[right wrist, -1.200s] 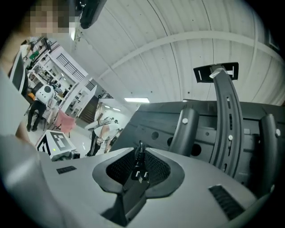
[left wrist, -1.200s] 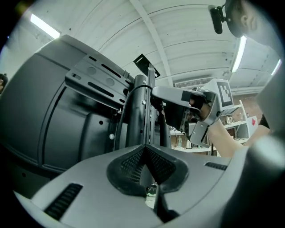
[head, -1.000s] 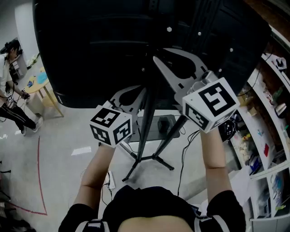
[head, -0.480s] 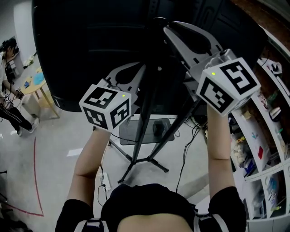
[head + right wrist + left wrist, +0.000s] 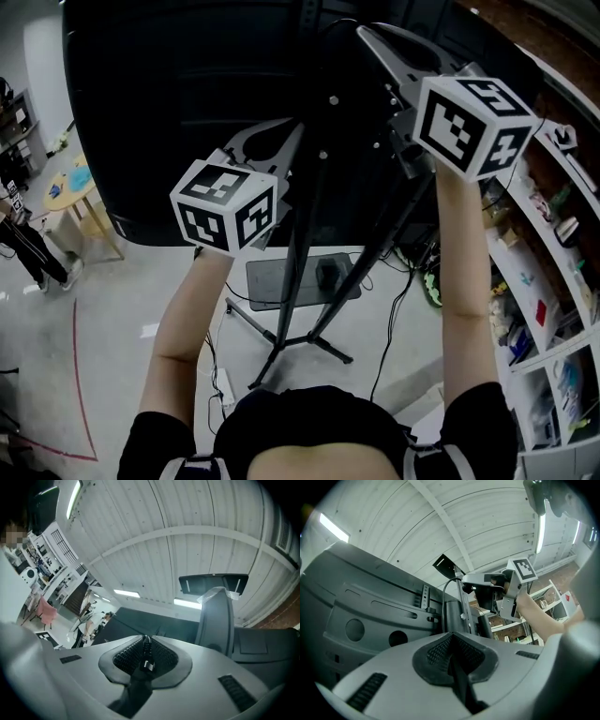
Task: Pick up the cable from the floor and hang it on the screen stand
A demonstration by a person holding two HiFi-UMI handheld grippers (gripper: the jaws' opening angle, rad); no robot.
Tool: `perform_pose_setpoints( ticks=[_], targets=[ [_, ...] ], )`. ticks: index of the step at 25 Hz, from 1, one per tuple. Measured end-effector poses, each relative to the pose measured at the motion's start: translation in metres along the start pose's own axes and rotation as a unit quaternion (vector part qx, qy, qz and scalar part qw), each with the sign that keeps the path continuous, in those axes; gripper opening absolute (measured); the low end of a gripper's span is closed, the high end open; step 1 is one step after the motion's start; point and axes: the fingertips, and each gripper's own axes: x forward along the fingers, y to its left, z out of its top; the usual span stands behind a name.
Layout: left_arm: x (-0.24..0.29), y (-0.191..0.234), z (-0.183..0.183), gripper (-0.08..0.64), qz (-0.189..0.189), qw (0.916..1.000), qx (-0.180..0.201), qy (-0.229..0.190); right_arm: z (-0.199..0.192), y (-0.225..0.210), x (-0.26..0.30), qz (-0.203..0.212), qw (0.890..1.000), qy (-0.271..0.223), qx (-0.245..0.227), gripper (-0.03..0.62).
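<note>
my right claw [image 5: 145,640] has just been closing on the cable [image 5: 146,656], pinched between its pads; my left claw [image 5: 451,639] clamps it too. i'd drape the slack between them over the screen stand [image 5: 309,217] ahead.

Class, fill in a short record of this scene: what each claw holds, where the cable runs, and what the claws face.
left claw: shut on the cable
right claw: has just been closing; cable gripped between its pads
cable run: thin arc rising from the left claw towards the right claw, beside the stand's pole
screen: black, its back towards both claws
stand: dark tripod, feet on the floor
cable hung on stand: cannot tell
</note>
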Motion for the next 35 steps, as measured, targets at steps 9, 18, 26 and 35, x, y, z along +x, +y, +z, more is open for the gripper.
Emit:
perform_pose_setpoints(
  ticks=[9,18,26,35],
  targets=[
    [0.006,0.001,-0.001,0.005,-0.001,1.0000,0.008,-0.002,-0.017,-0.029,0.011,-0.076,0.996,0.035,-0.045,0.074],
    [-0.004,0.006,-0.004,0.005,0.005,1.0000,0.005,-0.006,-0.041,-0.041,-0.020,-0.117,0.993,0.024,-0.006,0.074],
    [-0.009,-0.005,-0.019,0.005,0.002,1.0000,0.001,-0.003,-0.099,-0.039,-0.047,-0.137,0.988,0.035,0.057,0.074],
    [-0.026,-0.019,-0.042,0.005,0.007,0.9999,0.000,-0.010,-0.141,-0.010,-0.058,-0.123,0.989,0.048,0.072,0.074]
  ],
)
